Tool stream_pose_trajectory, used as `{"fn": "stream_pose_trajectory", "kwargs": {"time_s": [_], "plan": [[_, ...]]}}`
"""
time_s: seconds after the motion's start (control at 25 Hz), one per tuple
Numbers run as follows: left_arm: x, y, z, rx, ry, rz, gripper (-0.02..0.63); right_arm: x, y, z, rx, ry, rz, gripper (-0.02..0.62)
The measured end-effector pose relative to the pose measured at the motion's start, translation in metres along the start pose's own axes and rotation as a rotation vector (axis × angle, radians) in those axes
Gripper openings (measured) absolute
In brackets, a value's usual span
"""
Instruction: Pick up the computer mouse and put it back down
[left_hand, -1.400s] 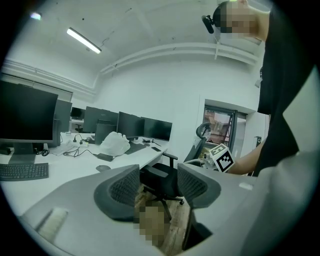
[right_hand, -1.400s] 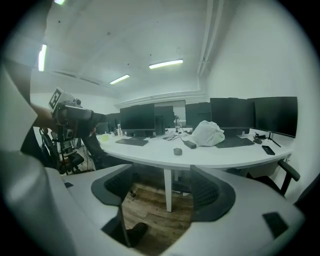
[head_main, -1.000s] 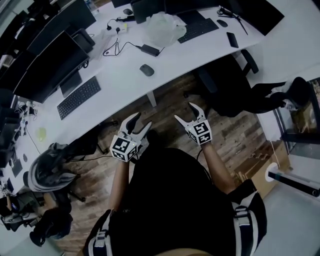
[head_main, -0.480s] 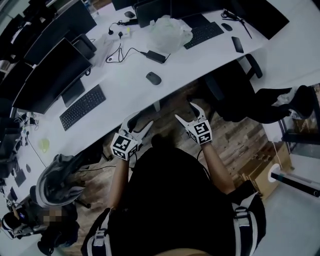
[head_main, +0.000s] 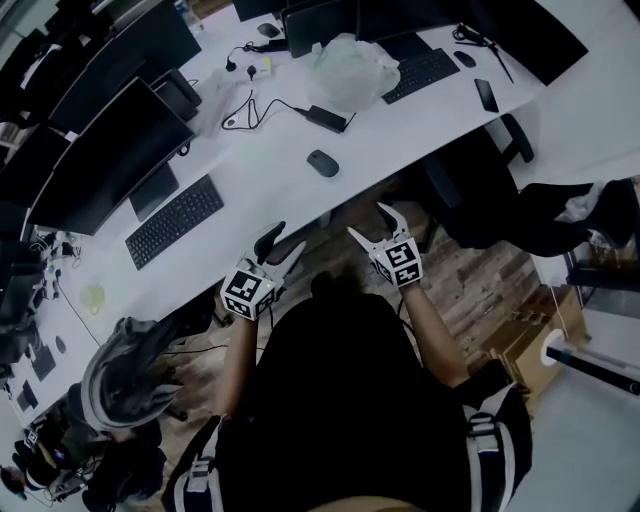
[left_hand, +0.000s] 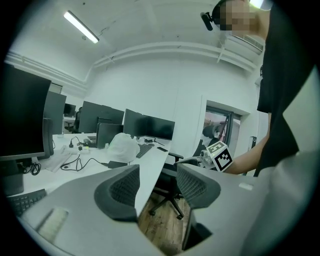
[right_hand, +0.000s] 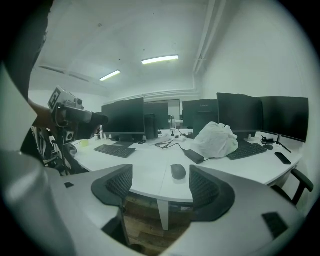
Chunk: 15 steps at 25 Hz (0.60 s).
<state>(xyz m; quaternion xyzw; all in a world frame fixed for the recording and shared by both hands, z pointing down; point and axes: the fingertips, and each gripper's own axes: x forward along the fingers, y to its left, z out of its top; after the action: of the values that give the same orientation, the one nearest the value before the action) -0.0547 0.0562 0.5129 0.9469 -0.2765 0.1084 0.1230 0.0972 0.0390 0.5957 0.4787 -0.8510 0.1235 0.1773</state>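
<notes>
Mouse: lying on table, near its edge.
Right gripper: jaws apart, empty.
Left gripper: likewise.
Risk: hasty approach could knock mouse off.

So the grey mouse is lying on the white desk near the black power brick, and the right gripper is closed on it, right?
Not quite. The right gripper is not closed on the mouse: the right gripper view shows its jaws apart and empty, short of the desk edge. The rest holds: the mouse lies on the white desk near the black power brick.
</notes>
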Motion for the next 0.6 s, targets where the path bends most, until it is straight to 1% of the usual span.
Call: {"fn": "stream_pose_trajectory", "kwargs": {"time_s": [0.12, 0.28, 0.6], "plan": [[-0.005, 0.011, -0.002, -0.006, 0.001, 0.010, 0.227, 0.010, 0.007, 0.006, -0.003, -0.006, 0.007, 0.356], [-0.010, 0.015, -0.003, -0.018, -0.004, 0.015, 0.225, 0.014, 0.014, 0.004, -0.004, 0.010, 0.016, 0.356], [-0.015, 0.022, -0.008, -0.037, 0.003, 0.039, 0.225, 0.022, 0.009, 0.001, -0.010, 0.036, 0.026, 0.353]]}}
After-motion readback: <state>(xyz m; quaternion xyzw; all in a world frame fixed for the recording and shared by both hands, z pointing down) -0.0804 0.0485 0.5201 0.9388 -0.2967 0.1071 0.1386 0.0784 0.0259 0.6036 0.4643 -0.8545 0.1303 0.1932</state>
